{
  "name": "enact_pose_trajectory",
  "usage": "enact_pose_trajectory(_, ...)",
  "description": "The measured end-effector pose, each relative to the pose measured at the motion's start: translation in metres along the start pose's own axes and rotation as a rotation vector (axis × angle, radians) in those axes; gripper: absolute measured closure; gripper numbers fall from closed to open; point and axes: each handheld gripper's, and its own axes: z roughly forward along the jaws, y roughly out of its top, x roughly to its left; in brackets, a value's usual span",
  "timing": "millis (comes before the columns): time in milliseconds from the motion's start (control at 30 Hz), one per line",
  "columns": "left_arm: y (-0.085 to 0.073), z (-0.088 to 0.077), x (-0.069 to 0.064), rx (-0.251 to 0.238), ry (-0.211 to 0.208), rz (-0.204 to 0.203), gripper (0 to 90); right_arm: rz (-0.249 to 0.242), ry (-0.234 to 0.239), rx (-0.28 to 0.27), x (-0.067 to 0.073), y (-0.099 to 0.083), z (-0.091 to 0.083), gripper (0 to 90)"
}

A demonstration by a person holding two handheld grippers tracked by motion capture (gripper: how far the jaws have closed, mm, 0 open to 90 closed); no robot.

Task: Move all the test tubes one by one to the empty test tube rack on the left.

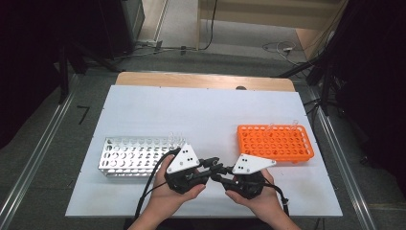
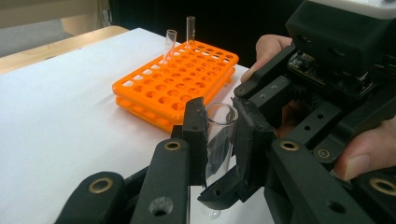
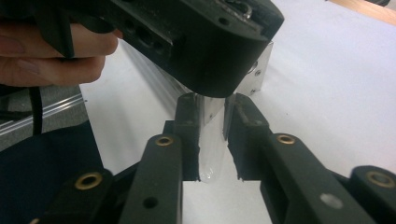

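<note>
A: Where is the glass tube (image 2: 218, 140) sitting relative to the claws?

B: It is standing between both pairs of jaws, near the front edge of the white table (image 1: 201, 115), midway between the two hands. The left gripper (image 1: 209, 168) is pinching it: its pads are pressing on the tube's sides just below the open mouth. The right gripper (image 1: 221, 173) is coming in from the right, and its jaws are bracketing the tube's rounded bottom end (image 3: 210, 163); I cannot tell whether those pads are actually pressing on the glass.

A: What is lying around them, going left to right?

B: At the left, a white rack (image 1: 139, 155) is sitting just beyond the left hand (image 1: 174, 189), with clear tubes (image 1: 175, 138) standing at its far right corner. Then the two grippers are meeting tip to tip. At the right, an orange rack (image 1: 275, 142) is lying just beyond the right hand (image 1: 253, 196).

A: Anything in the orange one?

B: Two clear tubes (image 2: 180, 37) are standing in its far row; the other holes are showing open.
</note>
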Motion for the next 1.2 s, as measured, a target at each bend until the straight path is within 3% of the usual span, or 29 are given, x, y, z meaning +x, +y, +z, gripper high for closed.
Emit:
enact_pose_trajectory(133,0.0,0.0,0.001,-0.001,0.001,-0.002,75.0,0.008,0.003,-0.003,-0.001,0.0,0.0,65.5)
enact_pose_trajectory(233,0.001,-0.002,0.002,-0.001,0.005,-0.004,75.0,0.011,0.015,-0.007,-0.001,0.0,0.001,57.2)
enact_pose_trajectory(500,0.004,-0.011,0.01,-0.014,0.037,-0.015,75.0,0.013,0.019,-0.002,0.0,0.001,0.002,17.7)
enact_pose_trajectory(667,0.008,-0.022,0.019,-0.035,0.066,-0.024,75.1,0.035,0.026,0.0,-0.004,0.0,0.001,0.1)
enact_pose_trajectory(933,0.015,-0.043,0.033,-0.064,0.134,-0.025,75.0,0.055,0.03,-0.035,-0.017,-0.003,-0.009,0.0)
enact_pose_trajectory(1200,0.017,-0.061,0.049,-0.079,0.208,-0.042,75.0,0.067,-0.002,-0.041,-0.026,-0.007,-0.016,0.0)
